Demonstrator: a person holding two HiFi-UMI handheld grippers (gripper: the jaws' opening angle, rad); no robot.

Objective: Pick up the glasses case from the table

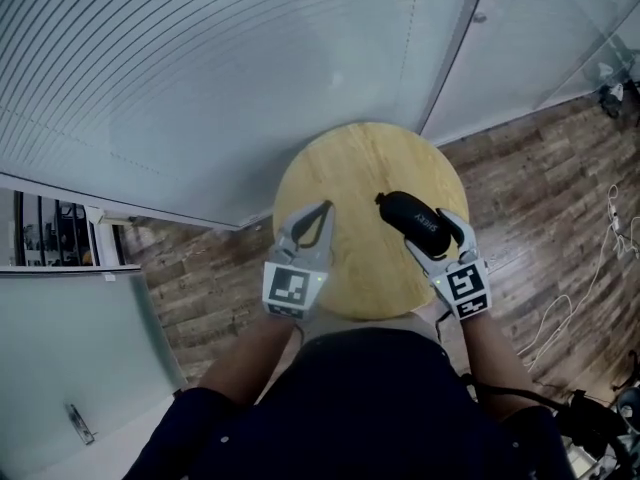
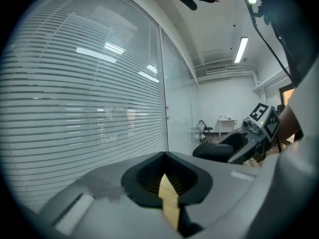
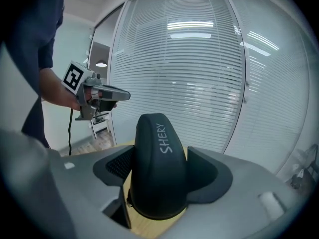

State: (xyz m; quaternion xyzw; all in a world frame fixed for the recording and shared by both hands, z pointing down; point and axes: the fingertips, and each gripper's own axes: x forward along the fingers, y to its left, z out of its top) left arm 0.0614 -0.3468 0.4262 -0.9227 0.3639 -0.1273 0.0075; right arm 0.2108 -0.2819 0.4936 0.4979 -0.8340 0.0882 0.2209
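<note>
The black glasses case point(image 1: 415, 220), printed with white letters, is held off the round wooden table point(image 1: 360, 158) between the pads of my right gripper point(image 1: 432, 230). In the right gripper view the case point(image 3: 159, 168) stands on end and fills the gap of the right gripper point(image 3: 159, 153), both pads pressing its sides. My left gripper point(image 1: 322, 211) hovers over the table's left half, its fingertips touching and nothing in it. From the left gripper view, the left gripper point(image 2: 164, 156) shows its tips closed, with the case point(image 2: 219, 151) off to the right.
A glass wall with white slatted blinds point(image 1: 200, 68) runs behind the table. Wooden floor point(image 1: 540, 188) surrounds the table, with white cables point(image 1: 600, 258) lying on it at the right. A glass door point(image 1: 60, 348) stands at the lower left.
</note>
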